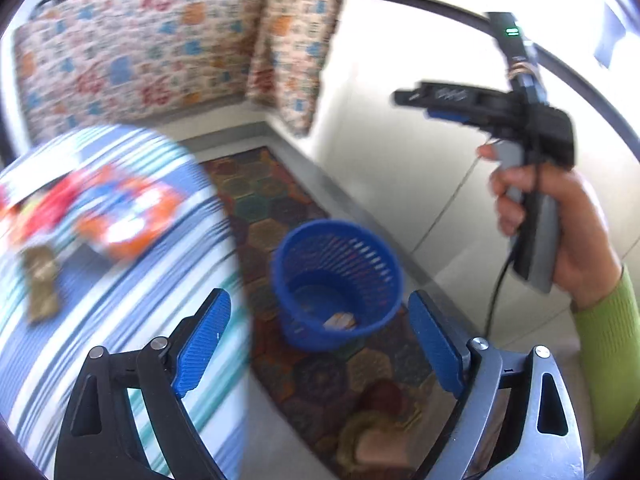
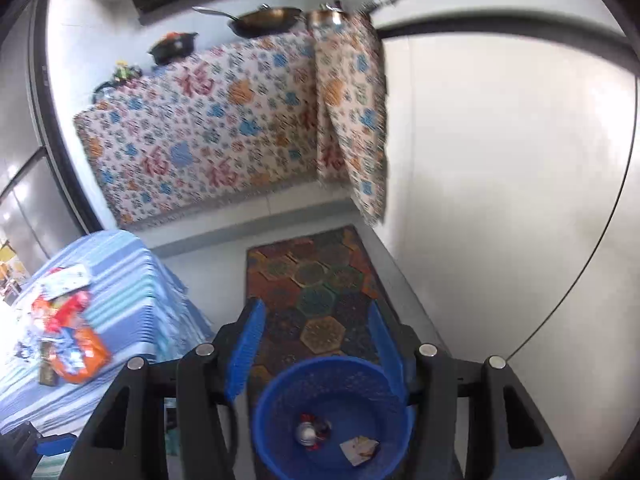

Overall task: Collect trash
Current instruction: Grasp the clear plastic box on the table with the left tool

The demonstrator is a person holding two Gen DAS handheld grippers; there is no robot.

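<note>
A blue mesh wastebasket (image 1: 288, 300) stands on a patterned floor mat. In the right wrist view the wastebasket (image 2: 276, 388) holds a crumpled red-and-white wrapper (image 2: 313, 432) and a scrap of paper (image 2: 359, 449). My right gripper (image 2: 316, 308) hangs open above its rim with nothing between the blue pads. My left gripper (image 1: 318, 298) is wide open and empty, over the basket and beside the table. On the striped table lie an orange wrapper (image 1: 128, 220), red wrappers (image 2: 60, 312) and a brown packet (image 1: 40, 284). The left wrist view shows a hand holding the right gripper (image 1: 416, 106).
The striped blue tablecloth (image 2: 128, 280) covers a table left of the basket. The hexagon-patterned mat (image 2: 316, 276) runs along a white cabinet wall (image 2: 500, 160). A floral cloth (image 2: 208, 128) hangs over a counter with pans (image 2: 268, 20) behind. A green sleeve (image 1: 612, 344) is at right.
</note>
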